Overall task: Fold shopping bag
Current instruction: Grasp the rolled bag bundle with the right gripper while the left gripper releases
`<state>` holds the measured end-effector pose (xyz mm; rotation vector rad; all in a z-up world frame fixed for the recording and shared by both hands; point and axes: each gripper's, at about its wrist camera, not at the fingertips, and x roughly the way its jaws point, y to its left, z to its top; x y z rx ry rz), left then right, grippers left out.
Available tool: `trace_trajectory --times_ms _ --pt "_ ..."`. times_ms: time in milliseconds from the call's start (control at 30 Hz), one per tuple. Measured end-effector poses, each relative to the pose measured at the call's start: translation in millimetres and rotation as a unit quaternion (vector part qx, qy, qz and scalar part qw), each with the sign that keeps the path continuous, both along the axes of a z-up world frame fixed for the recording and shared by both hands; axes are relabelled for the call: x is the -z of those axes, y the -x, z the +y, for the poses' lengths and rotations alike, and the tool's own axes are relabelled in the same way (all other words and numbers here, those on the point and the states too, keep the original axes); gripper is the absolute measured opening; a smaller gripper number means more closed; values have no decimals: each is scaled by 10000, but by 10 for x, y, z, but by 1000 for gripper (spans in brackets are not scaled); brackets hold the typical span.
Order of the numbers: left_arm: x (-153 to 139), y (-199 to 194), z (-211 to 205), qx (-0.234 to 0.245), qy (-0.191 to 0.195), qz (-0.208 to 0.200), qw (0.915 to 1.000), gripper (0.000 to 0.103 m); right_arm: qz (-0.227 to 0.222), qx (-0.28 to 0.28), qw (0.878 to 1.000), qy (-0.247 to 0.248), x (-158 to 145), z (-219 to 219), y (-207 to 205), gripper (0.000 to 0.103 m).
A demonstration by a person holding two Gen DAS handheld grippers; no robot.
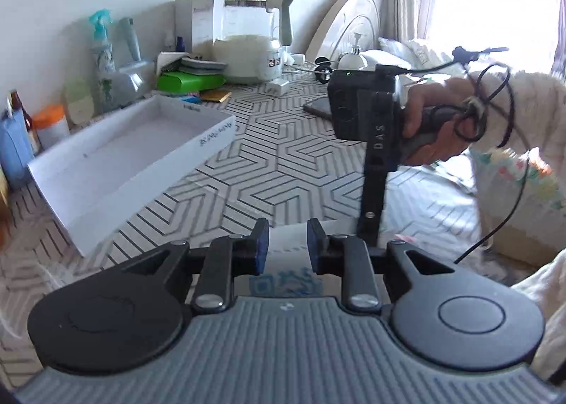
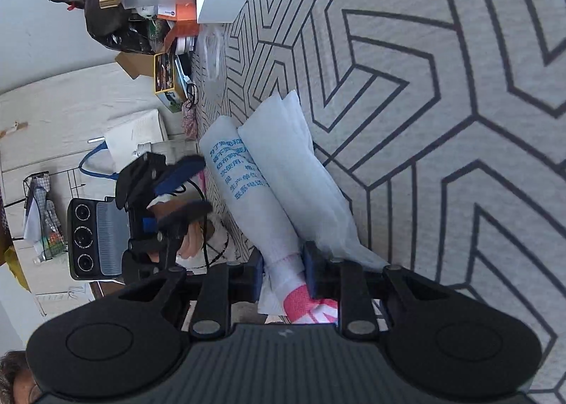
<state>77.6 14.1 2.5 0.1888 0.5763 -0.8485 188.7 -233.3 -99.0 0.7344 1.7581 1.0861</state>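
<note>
On the patterned tabletop point(image 2: 442, 103), the right gripper point(image 2: 284, 275) pinches the blue-lettered shopping bag point(image 2: 269, 192); at nine o'clock, the left gripper point(image 2: 185, 186) has its jaws spread.

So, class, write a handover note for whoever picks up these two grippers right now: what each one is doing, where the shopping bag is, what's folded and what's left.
Right gripper: jaws shut on the shopping bag, pinching its red-printed end.
Left gripper: jaws open, holding nothing, hovering off the table edge beside the bag.
Bag: white with blue print, already gathered lengthwise into a long narrow bundle lying on the patterned tablecloth.
Done: the lengthwise folds, as far as can be seen.
Left: probably fold or roll the strip end to end into a compact packet; keep the right grip so that it doesn't spring open. The white tray sits further back.
</note>
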Motion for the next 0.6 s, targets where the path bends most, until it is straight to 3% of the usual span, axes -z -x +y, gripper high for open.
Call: trace_trajectory --times_ms 133,267,333,400,467,500,533,600 --pt "160 -151 -30 -124 119 369 9992 23 -220 43 9997 73 -83 11 56 23" --pt "266 -41 -234 -436 -277 -2 9987 22 -744 222 9968 202 -213 3 188 24" --pt "287 -24 -289 -505 -378 -49 9980 22 -1424 238 9890 329 -354 16 326 25" --pt "302 -16 -319 -571 -431 -73 9974 21 -2445 314 9674 587 -560 46 539 31" --pt "305 -1 -354 -609 -529 -133 9967 21 -3659 346 9244 1021 -816 100 796 48" --pt "304 2 -359 -612 -551 -135 9965 21 -4238 352 8959 1285 -917 141 938 51" --pt "302 -1 -353 -606 -544 -109 9966 21 -5039 325 8474 1643 -1038 212 1154 52" --pt "299 -2 -354 -613 -550 -89 9966 21 -6480 64 7350 1996 -1162 336 1596 50"
